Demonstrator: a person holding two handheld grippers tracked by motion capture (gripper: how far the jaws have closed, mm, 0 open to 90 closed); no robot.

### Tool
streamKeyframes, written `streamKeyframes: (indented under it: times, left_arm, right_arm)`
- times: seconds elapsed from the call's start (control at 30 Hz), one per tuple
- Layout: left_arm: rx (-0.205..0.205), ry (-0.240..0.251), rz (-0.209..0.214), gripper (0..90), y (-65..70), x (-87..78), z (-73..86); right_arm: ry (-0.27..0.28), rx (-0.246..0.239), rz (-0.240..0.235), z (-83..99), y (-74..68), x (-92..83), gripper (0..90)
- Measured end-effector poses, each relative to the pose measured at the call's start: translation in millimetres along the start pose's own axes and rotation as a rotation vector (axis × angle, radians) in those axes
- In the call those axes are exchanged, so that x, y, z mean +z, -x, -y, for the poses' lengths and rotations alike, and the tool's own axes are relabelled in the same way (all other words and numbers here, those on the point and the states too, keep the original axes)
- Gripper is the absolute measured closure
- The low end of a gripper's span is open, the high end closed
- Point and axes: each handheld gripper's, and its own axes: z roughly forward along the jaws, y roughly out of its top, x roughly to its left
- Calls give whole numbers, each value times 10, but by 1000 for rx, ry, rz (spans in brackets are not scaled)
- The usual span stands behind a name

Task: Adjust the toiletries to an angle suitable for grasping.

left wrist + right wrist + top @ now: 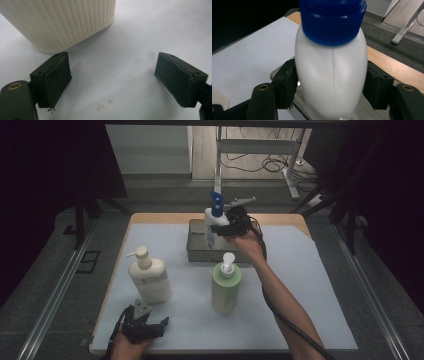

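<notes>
White mat (300,285) covering wooden table, dim room, right gripper (329,82) clamping white bottle (330,72) over metal tray (196,251), left gripper (113,82) gaping empty beside cream bottle (62,22).

In the right gripper view, the white bottle (332,77) is blurred; the top edge cuts off its blue cap (333,21), and its base runs out below the frame, hiding most of the metal tray (362,110) behind it. Whether the right tongs (331,85) press the bottle's sides cannot be told. In the left gripper view, the top edge cuts off the ribbed cream bottle (62,22).
</notes>
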Motion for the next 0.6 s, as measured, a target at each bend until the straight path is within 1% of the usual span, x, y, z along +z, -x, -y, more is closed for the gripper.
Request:
streamKeyframes:
  times: [0.03,0.17,0.37,0.43,0.6]
  left_arm:
    - [0,0,0,128,0,0,0]
    - [0,1,0,128,0,0,1]
    - [0,3,1,128,0,0,4]
    - [-1,4,0,128,1,0,5]
    - [-1,5,-1,128,1,0,6]
  right_arm:
    - [1,-13,4,5,-2,-15,341]
    - [7,-29,-2,32,-6,-74,333]
    - [11,-34,-10,101,-6,-145,331]
    - [17,-35,-14,127,-8,-179,342]
    - [15,-62,-26,194,-15,-275,373]
